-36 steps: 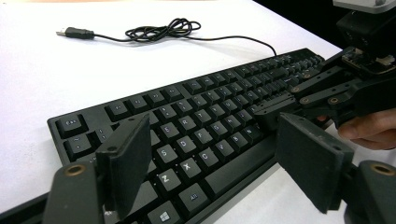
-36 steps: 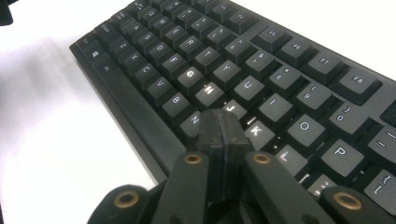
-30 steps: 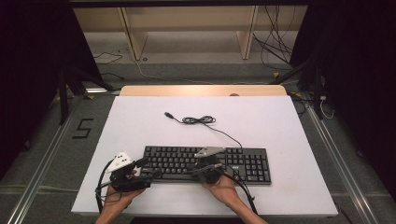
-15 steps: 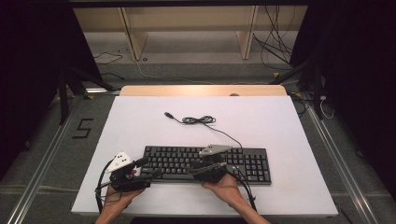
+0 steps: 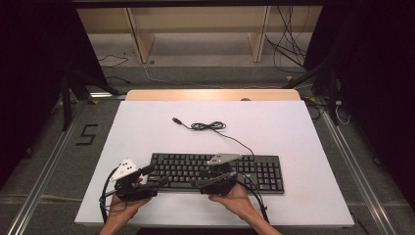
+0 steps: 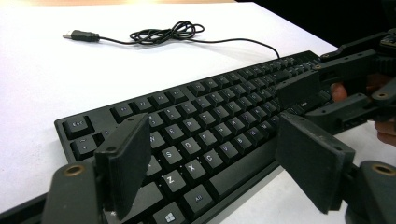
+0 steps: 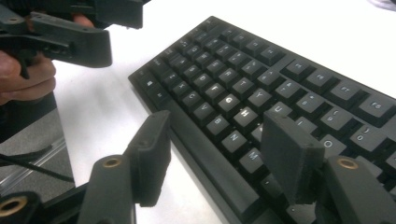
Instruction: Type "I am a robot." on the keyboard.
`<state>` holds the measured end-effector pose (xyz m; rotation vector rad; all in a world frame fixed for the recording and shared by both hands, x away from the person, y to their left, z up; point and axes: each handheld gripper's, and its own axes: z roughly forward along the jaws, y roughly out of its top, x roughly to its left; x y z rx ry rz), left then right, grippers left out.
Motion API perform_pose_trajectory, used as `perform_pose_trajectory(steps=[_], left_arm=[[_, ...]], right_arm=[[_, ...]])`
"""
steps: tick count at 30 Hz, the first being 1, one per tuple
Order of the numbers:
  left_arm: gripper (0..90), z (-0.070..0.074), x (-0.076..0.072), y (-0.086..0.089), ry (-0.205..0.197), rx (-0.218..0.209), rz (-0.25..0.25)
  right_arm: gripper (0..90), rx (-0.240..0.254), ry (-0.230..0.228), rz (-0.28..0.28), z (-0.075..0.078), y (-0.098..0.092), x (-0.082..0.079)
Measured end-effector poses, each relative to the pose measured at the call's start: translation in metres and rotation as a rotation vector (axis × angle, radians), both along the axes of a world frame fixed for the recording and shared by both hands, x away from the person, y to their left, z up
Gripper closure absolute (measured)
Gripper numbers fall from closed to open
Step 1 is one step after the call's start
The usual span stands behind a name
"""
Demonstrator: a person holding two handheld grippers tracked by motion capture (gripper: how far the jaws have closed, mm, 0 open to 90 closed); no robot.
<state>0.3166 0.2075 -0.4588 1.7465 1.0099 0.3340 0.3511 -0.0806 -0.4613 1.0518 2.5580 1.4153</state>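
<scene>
**Both grippers let go at the keyboard's front edge**

While both hands hold low at the near side of the table [image 5: 147,132], the right gripper [image 7: 212,154] has just been spreading its jaws; they now straddle the front edge of the black keyboard [image 5: 215,169] without pressing it. The left gripper [image 6: 210,154] gapes wide over the left-hand keys, gripping nothing. I judge a release, or a fresh grip coming, which calls for closing on that edge. Keycaps read Esc, Z, X, Alt; beyond, a coiled USB cable [image 5: 208,126], and a "5" on the floor [image 5: 87,134].

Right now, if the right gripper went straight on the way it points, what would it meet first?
Probably the keyboard: the right gripper, jaws open after just opening, straddles its near edge by the space bar, nothing gripped. Beyond the keys, the left gripper; depth unclear.
</scene>
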Motion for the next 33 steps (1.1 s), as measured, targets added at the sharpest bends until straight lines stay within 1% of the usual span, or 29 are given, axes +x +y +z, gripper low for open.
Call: perform_pose_trajectory(steps=[5,8,10,15,17,20,23,27,33], left_arm=[[26.2,0.000,0.000,0.000,-0.002,0.006,-0.004],[26.2,0.000,0.000,0.000,-0.003,0.007,-0.003],[26.2,0.000,0.000,0.000,-0.004,0.006,-0.002],[26.2,0.000,0.000,0.000,-0.004,-0.001,0.005],[26.2,0.000,0.000,0.000,-0.005,-0.001,0.005],[26.2,0.000,0.000,0.000,-0.005,0.000,0.004],[26.2,0.000,0.000,0.000,-0.005,0.000,0.005],[26.2,0.000,0.000,0.000,-0.005,0.000,0.005],[26.2,0.000,0.000,0.000,-0.006,0.005,0.001]], right_arm=[[42.4,0.003,-0.005,0.013,0.001,0.001,-0.003],[43.8,0.004,-0.006,0.021,0.001,0.001,-0.005],[48.0,0.001,-0.006,0.025,0.001,0.002,-0.007],[64.2,-0.013,-0.016,0.040,-0.001,0.004,-0.010],[70.9,-0.018,-0.010,0.037,-0.001,0.004,-0.011],[78.7,-0.027,-0.009,0.037,-0.003,0.005,-0.011],[84.5,-0.035,-0.013,0.038,-0.005,0.005,-0.011],[89.9,-0.052,-0.014,0.032,-0.007,0.006,-0.010],[90.0,-0.086,-0.011,0.032,-0.011,0.009,-0.009]])
